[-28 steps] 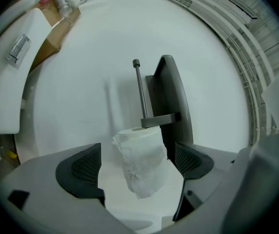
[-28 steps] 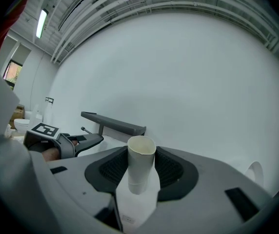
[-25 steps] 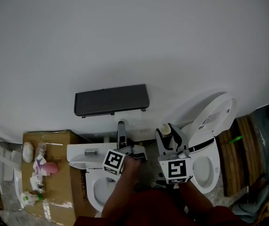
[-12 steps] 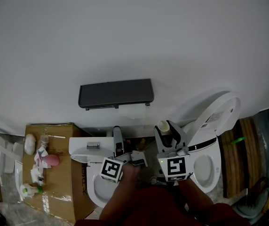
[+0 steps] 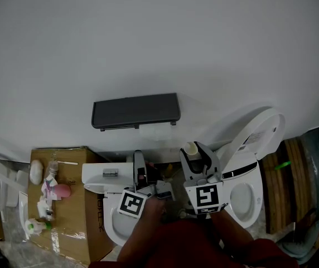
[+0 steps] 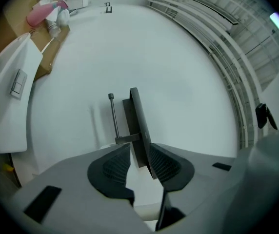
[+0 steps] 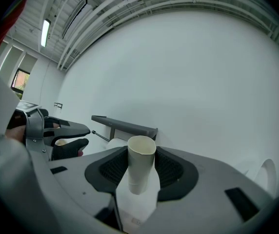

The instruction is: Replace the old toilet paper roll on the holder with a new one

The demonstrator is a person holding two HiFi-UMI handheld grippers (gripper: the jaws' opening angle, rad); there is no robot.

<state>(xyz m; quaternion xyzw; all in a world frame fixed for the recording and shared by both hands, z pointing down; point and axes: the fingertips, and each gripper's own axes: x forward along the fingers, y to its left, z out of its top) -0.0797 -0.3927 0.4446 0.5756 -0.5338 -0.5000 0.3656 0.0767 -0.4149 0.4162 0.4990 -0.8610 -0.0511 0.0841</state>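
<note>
Right gripper [image 5: 197, 154] is clamped on the old cardboard tube [image 7: 141, 165], pads pressing both sides of it. The tube stands upright between them, long axis running up and down, open end on top and tipped a touch to one side. It sits out in front of the wall, below and right of the holder [image 5: 135, 110], clear of it. The holder's dark cover lies level along the wall, long axis left to right, with its thin rod [image 6: 113, 118] parallel just beneath, free end toward the left. A white paper roll [image 5: 156, 132] peeks out right under the cover's right half; whether it is threaded on the rod I cannot tell. Now the left gripper [image 6: 139, 151]: rolled on its side, one jaw above the other, and its jaws have just been closing to a narrow gap. The cover's edge lines up in that gap, but from the head view the tips sit short of the holder, so nothing is pinched. A toilet with raised lid [image 5: 254, 138] stands to the right.
</note>
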